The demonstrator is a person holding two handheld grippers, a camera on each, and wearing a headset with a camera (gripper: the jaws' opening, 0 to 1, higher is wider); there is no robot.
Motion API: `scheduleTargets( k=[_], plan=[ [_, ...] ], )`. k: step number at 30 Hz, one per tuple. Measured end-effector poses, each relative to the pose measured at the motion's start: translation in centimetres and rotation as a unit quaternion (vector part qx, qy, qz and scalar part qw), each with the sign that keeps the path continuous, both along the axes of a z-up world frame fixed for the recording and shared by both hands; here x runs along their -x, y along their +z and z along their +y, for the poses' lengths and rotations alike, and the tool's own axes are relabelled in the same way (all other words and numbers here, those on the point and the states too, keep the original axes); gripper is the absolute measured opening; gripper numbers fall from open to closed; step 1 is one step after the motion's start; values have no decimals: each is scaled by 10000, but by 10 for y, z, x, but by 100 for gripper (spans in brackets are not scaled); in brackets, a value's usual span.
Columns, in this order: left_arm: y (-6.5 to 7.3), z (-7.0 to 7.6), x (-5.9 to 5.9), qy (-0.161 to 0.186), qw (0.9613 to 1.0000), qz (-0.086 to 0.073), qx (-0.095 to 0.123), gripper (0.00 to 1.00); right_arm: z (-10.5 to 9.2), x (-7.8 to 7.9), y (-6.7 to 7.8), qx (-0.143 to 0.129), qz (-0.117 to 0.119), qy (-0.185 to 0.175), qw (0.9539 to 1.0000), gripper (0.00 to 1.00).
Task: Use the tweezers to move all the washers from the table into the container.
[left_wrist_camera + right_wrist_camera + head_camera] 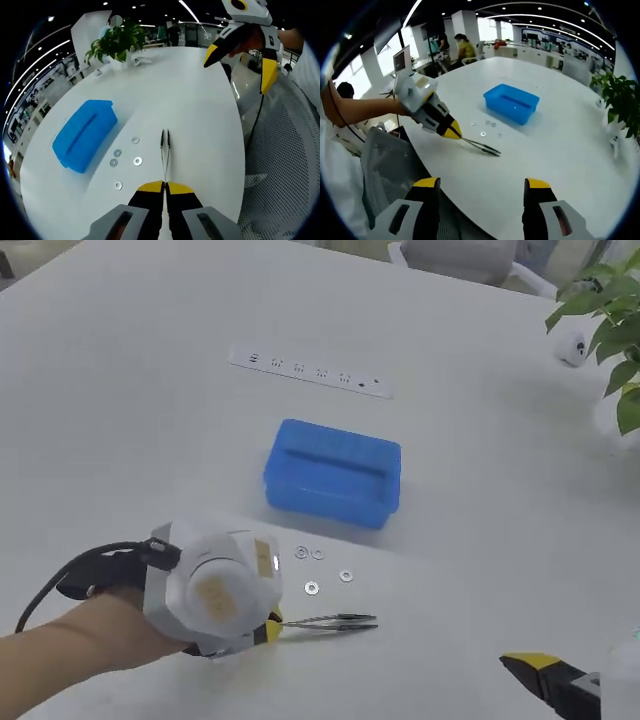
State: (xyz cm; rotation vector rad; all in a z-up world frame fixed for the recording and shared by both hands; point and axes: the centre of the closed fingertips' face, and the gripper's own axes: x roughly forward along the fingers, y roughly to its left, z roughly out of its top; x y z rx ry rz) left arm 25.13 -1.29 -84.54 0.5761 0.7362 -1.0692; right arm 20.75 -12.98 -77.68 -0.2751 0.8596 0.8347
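Near the table (pixel 480 540) edge, left tongs (pixel 164 186) clamp the tweezers (pixel 165 150); right tongs (pixel 481 184) gape apart, well clear.

At my workbench, no lettering, number or brand can be read. The row of small dark marks along the white power strip (pixel 310 372) is too small for me to make out. The tan patch on the housing of my left gripper (pixel 272 626) is too blurred to tell whether it bears any print.
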Motion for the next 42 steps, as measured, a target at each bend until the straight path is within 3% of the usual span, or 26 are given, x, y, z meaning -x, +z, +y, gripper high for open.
scheduleTargets(
  k=[6, 9, 15, 18, 20, 23, 27, 31, 34, 42],
  plan=[
    [28, -8, 11, 79, 9997, -204, 147, 0, 14, 1, 3, -151, -101, 184, 9997, 63],
    [39, -15, 16, 152, 9992, -204, 292, 0, 23, 3, -2, -273, -71, 243, 9993, 60],
    [54, -27, 31, -5, 9990, -338, 283, 0, 37, 9, -14, -219, -62, 563, 9982, 55],
    [58, -33, 37, -39, 9989, -304, 343, 0, 41, 10, -21, -215, -58, 633, 9977, 53],
    [61, -37, 41, -120, 9988, -343, 339, 0, 43, 12, -27, -204, 60, 719, 9972, 49],
    [65, -42, 46, -227, 9986, -353, 324, 0, 47, 11, -31, -166, 16, 862, 9961, 42],
    [68, -47, 52, -406, 9981, -358, 308, 0, 57, 13, -32, -105, -15, 1237, 9923, 37],
    [72, -51, 57, -572, 9973, -368, 262, 0, 66, 16, -34, 5, -142, 1684, 9856, 30],
    [75, -57, 63, -743, 9964, -316, 274, 0, 72, 21, -39, -54, -70, 1899, 9818, 29],
    [80, -68, 76, -1401, 9894, -337, 176, 0, 69, 34, -49, 160, 6, 2384, 9710, 20]
  ],
)
